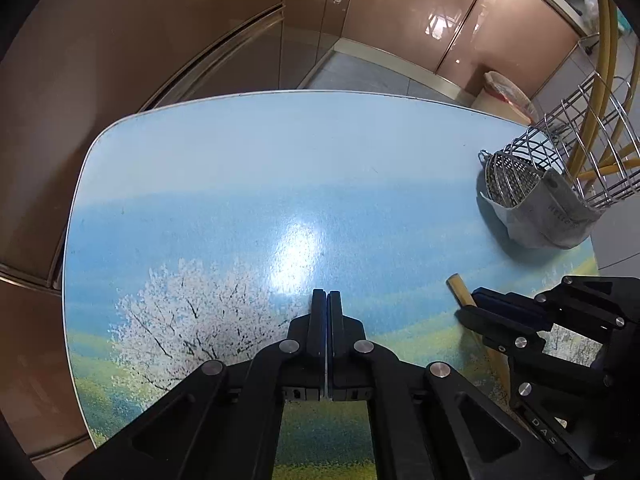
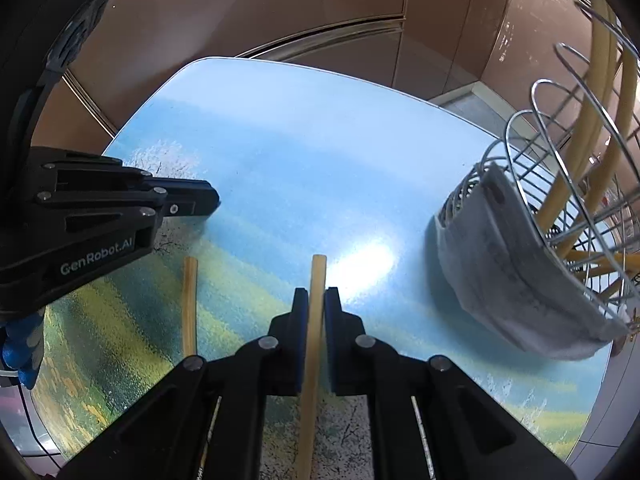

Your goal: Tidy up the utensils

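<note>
In the right wrist view my right gripper [image 2: 316, 294] is shut on a pale wooden chopstick [image 2: 318, 276], whose end sticks out past the fingertips above the table. A second chopstick [image 2: 189, 304] lies flat on the table to its left. My left gripper [image 2: 214, 202] hovers further left, its jaws together. The left wrist view shows my left gripper [image 1: 327, 294] shut with nothing between its fingers. There my right gripper [image 1: 476, 304] sits low on the right, a chopstick end [image 1: 458, 286] at its fingertips. A wire utensil holder [image 2: 560, 184] with several yellow chopsticks stands at the right.
The table [image 1: 280, 160] has a printed landscape of sky and a blossoming tree, with rounded corners. A grey cloth mask [image 2: 500, 264] hangs on the holder's near side. Brown glossy cabinets [image 1: 160, 40] stand behind the table. A light glare lies on the tabletop.
</note>
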`<action>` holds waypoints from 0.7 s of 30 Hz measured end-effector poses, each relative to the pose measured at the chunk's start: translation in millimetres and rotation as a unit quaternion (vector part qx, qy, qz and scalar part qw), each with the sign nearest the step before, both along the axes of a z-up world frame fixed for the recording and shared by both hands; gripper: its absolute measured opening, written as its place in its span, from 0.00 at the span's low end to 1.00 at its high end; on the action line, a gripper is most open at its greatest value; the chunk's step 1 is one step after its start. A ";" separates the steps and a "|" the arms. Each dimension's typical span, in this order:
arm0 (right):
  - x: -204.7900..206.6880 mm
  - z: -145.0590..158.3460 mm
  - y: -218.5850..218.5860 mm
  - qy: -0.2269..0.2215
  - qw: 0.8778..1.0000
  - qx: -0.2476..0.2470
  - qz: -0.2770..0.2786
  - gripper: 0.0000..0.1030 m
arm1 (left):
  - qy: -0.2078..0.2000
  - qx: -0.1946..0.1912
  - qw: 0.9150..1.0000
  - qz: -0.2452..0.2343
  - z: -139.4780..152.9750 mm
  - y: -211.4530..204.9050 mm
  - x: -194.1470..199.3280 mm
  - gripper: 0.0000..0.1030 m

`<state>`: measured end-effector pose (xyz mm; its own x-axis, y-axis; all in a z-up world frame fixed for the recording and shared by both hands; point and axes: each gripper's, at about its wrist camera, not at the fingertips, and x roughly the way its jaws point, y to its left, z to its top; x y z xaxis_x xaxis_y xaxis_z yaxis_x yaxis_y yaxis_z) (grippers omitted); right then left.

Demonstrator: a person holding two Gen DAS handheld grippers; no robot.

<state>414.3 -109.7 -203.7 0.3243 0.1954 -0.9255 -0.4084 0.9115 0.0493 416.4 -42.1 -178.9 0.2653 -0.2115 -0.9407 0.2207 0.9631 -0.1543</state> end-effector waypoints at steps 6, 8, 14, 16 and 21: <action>-8.7 2.9 -14.0 0.006 1.000 0.001 0.008 0.08 | 0.028 -0.008 0.999 0.023 7.7 4.6 -19.6 0.16; -11.4 2.7 -16.1 0.007 1.000 0.003 0.009 0.08 | 0.042 -0.010 0.999 0.030 8.9 4.0 -27.8 0.19; -19.1 3.4 -21.3 0.014 1.000 0.000 0.018 0.09 | 0.087 -0.023 0.995 0.045 8.1 -10.2 -46.7 0.22; -20.8 2.6 -21.9 0.016 1.000 0.001 0.018 0.09 | 0.101 -0.023 0.993 0.052 3.7 -14.0 -47.5 0.22; -26.6 1.9 -31.6 0.018 1.000 0.005 0.018 0.09 | 0.108 -0.024 0.992 0.066 3.1 -26.9 -47.4 0.22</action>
